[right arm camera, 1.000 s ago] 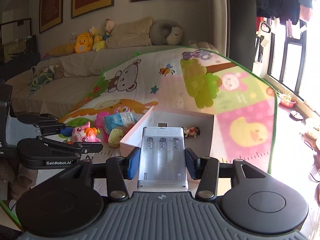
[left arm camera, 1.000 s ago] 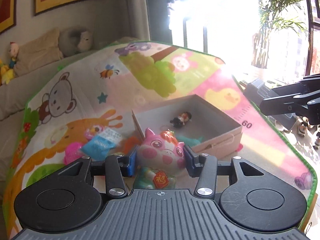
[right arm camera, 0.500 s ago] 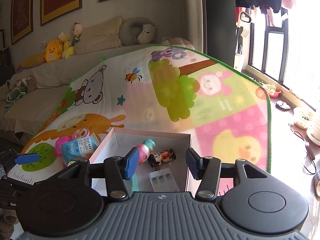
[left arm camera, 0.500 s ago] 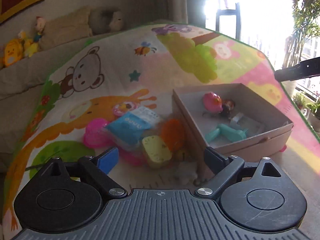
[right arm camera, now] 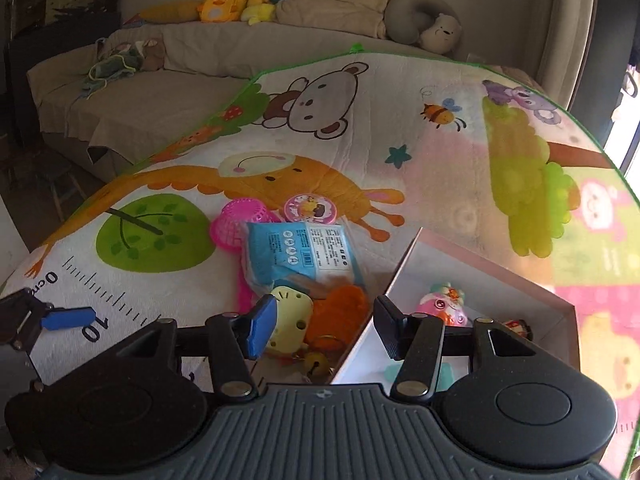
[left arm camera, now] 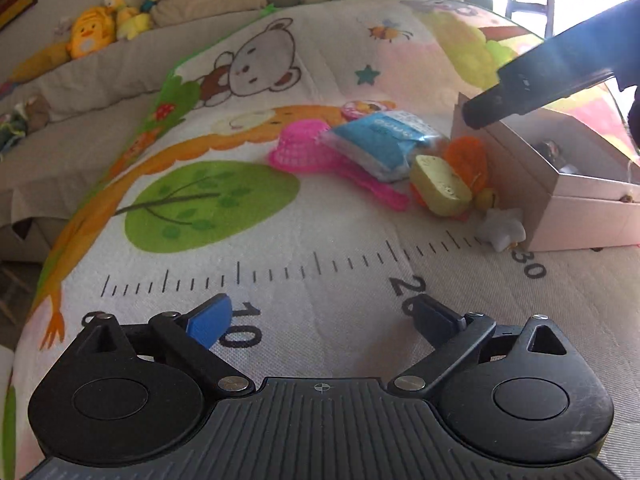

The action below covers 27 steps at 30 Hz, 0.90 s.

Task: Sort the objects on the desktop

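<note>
My left gripper [left arm camera: 322, 318] is open and empty, low over the ruler print at the mat's front. My right gripper [right arm camera: 324, 326] is open and empty, above the pile beside the cardboard box [right arm camera: 400, 264]. The pile holds a blue packet [right arm camera: 298, 254], a pink basket [right arm camera: 240, 222], a yellow toy [right arm camera: 290, 314], an orange fuzzy toy [right arm camera: 340, 312] and a white star [left arm camera: 504, 230]. The pink pig toy [right arm camera: 440, 306] lies inside the box [left arm camera: 536, 200]. The right gripper's finger [left arm camera: 532, 80] reaches in over the box in the left wrist view.
A round pink disc [right arm camera: 310, 208] lies behind the packet. A small bell [right arm camera: 316, 364] lies by the box wall. The mat [left arm camera: 240, 220] drops off at its left edge. A sofa with plush toys [right arm camera: 224, 4] stands behind.
Both grippers let go of their loads: the pig and the battery holder went into the box. Both then pulled back left, toward the pile, with jaws open.
</note>
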{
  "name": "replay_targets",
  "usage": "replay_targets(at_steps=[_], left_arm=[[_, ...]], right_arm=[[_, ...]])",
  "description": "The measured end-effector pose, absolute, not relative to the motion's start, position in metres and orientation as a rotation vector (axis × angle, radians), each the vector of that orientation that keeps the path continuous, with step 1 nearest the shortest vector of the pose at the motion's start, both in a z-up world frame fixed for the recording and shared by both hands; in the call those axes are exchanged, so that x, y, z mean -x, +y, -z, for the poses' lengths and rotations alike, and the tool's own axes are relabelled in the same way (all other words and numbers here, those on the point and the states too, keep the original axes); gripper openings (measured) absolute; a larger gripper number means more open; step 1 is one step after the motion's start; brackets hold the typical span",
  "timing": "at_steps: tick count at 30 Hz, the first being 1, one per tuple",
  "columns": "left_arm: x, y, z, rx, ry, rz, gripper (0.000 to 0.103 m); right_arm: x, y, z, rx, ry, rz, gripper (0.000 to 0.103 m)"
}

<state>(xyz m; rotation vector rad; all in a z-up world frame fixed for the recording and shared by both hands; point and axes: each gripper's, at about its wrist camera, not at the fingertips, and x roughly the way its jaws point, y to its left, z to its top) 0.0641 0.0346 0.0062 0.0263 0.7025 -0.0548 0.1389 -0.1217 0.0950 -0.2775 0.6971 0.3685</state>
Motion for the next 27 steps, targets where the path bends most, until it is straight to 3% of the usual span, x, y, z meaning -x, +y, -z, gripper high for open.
replay_targets(at_steps=[14, 25, 27], left_arm=[[-0.064, 0.045, -0.004, 0.063, 0.703, 0.095, 0.103], [-0.055, 0.043, -0.006, 0.023, 0.715, 0.150, 0.103], [-0.051, 0.041, -0.005, 0.006, 0.718, 0.169, 0.103]], right_arm=[[-0.307, -0.097, -0.056, -0.047, 0.941, -0.196, 0.063], [-0.229, -0.080, -0.048, -0.109, 1.171, -0.538, 0.061], [-0.202, -0.088, -0.059, -0.102, 1.135, -0.570, 0.061]])
